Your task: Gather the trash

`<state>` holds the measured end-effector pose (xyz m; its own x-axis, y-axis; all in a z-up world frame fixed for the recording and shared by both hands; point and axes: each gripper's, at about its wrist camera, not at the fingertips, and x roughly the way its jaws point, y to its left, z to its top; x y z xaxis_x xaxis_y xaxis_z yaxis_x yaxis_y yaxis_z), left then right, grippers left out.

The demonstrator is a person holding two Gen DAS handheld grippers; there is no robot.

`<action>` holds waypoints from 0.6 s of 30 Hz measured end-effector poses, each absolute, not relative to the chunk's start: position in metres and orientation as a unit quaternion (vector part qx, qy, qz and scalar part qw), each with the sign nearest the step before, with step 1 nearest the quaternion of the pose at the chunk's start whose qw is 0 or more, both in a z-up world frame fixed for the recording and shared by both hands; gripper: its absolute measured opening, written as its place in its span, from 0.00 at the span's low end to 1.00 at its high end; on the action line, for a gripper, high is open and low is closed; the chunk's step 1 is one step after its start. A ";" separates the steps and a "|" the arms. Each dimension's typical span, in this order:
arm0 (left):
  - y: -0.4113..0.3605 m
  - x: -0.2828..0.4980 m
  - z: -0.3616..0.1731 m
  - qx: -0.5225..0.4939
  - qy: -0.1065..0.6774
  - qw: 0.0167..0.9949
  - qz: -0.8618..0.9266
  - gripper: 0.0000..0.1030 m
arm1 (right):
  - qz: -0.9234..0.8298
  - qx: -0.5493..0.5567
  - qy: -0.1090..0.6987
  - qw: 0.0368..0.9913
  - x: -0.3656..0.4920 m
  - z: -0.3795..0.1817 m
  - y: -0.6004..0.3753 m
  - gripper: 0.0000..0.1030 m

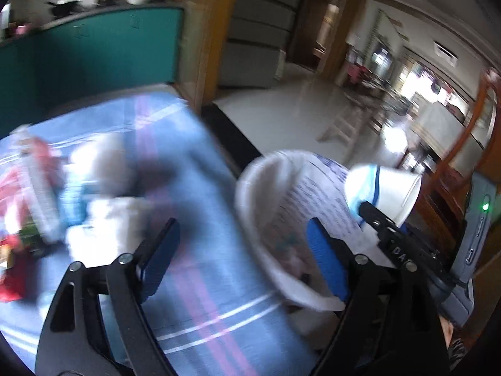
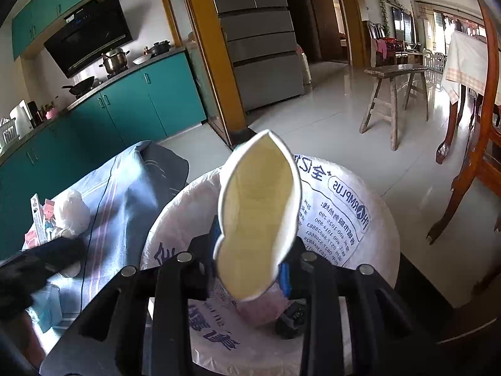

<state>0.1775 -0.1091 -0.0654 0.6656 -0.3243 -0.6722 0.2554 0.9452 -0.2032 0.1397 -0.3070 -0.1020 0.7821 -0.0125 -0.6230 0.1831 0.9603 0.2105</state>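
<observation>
Cup (image 2: 256,219), squashed narrow between the right fingers (image 2: 283,274), mouth toward the camera, long axis upright; left fingers (image 1: 158,250) wide.

Kitchen and hall fixtures noted beyond the tongs.

Ahead and to the left of the tongs: teal cabinets (image 2: 131,103) carrying a steel pot (image 2: 114,59) and a black wok (image 2: 80,85), with a black range hood (image 2: 89,36) above. Straight ahead, well apart: a grey refrigerator (image 2: 260,37) behind a yellow door frame (image 2: 216,62). Ahead to the right: a wooden stool (image 2: 394,94) on the pale tiled floor (image 2: 328,131).
</observation>
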 end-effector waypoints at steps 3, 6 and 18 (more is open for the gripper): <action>-0.071 0.166 -0.058 -0.057 0.365 0.922 -0.115 0.83 | -0.050 0.127 0.328 0.935 0.140 -0.103 -0.303 0.49; -0.034 0.158 -0.054 -0.058 0.358 0.930 -0.064 0.85 | -0.045 0.115 0.321 0.939 0.139 -0.100 -0.293 0.59; 0.040 0.126 -0.075 -0.050 0.409 0.911 -0.014 0.86 | 0.204 0.071 0.390 0.895 0.191 -0.079 -0.163 0.76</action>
